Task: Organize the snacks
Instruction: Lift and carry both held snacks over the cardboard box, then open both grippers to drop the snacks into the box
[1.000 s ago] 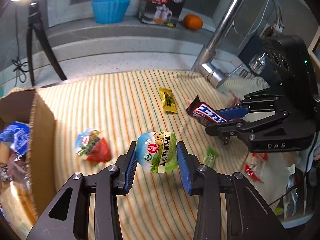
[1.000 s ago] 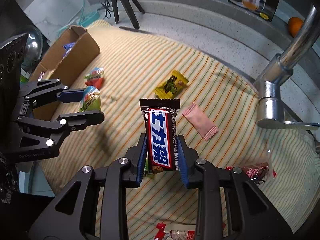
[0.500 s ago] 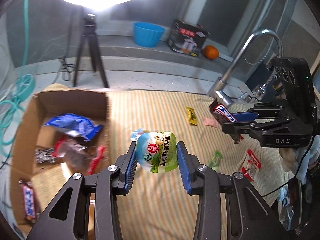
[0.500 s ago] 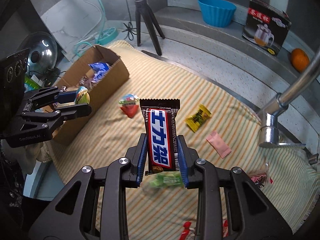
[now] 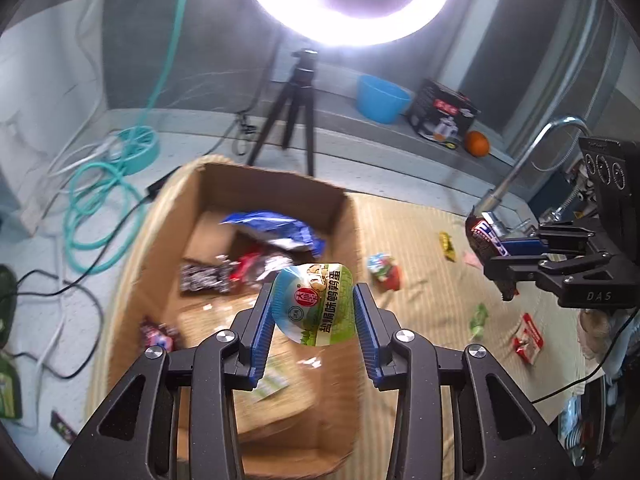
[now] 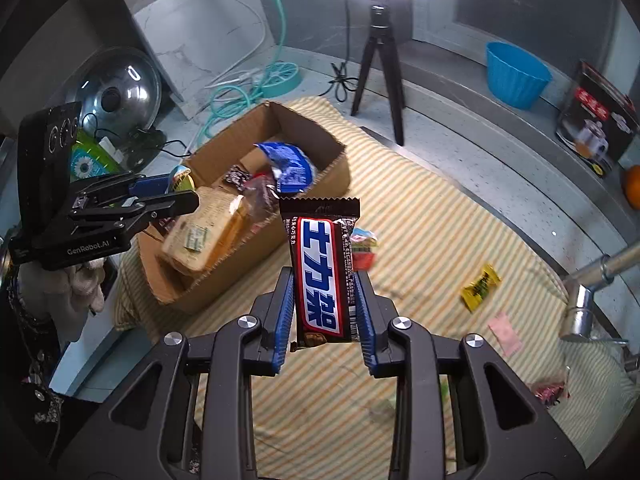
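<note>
My left gripper (image 5: 314,314) is shut on a green and white snack cup (image 5: 316,304) and holds it in the air above the open cardboard box (image 5: 276,188), which holds several snacks. It also shows in the right wrist view (image 6: 180,192) at the box's near left side. My right gripper (image 6: 323,304) is shut on a dark Snickers bar (image 6: 322,268), held upright above the striped cloth (image 6: 420,240), to the right of the box (image 6: 316,136). Loose snacks lie on the cloth: a red-blue pack (image 5: 384,272), a yellow pack (image 6: 480,286), a pink pack (image 6: 505,330).
A tripod (image 6: 380,60) with a ring light stands behind the box. A faucet (image 5: 520,172) rises at the cloth's right side. A blue bowl (image 6: 516,76), a black carton (image 6: 596,120) and an orange (image 5: 477,143) sit on the back ledge. Hoses and cables (image 5: 100,208) lie left.
Both grippers have risen and swung left with their snacks. The left one now hangs over the box, where before it was over the cloth. Both grips are unchanged.
</note>
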Tool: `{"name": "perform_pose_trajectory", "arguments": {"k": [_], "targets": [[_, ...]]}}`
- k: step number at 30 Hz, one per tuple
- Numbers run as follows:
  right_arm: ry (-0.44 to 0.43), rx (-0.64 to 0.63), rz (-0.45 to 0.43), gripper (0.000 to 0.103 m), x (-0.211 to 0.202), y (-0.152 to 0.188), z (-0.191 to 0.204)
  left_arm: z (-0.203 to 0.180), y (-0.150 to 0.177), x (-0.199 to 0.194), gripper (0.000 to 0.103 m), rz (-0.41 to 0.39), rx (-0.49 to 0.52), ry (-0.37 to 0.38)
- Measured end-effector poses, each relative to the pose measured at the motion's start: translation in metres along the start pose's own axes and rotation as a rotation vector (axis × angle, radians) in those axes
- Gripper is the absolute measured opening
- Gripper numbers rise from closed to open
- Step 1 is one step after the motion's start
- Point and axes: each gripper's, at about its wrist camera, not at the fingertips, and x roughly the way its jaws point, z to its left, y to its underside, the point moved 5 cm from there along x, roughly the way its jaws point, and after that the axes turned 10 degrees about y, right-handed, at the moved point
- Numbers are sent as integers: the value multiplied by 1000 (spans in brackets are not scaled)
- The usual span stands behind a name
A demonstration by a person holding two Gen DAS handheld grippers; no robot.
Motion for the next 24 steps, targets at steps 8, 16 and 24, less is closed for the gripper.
{"name": "perform_pose_trajectory", "arguments": {"k": [8, 16, 24], "targets": [[-30, -62, 10, 30, 19, -21, 46, 34, 17, -21, 37, -1, -41, -62], [-56, -113, 48, 30, 45, -33, 84, 57, 33, -27, 37, 21, -72, -96], [-56, -131, 78, 30, 62, -37, 99, 66, 37, -28, 38, 30, -83, -106]]}}
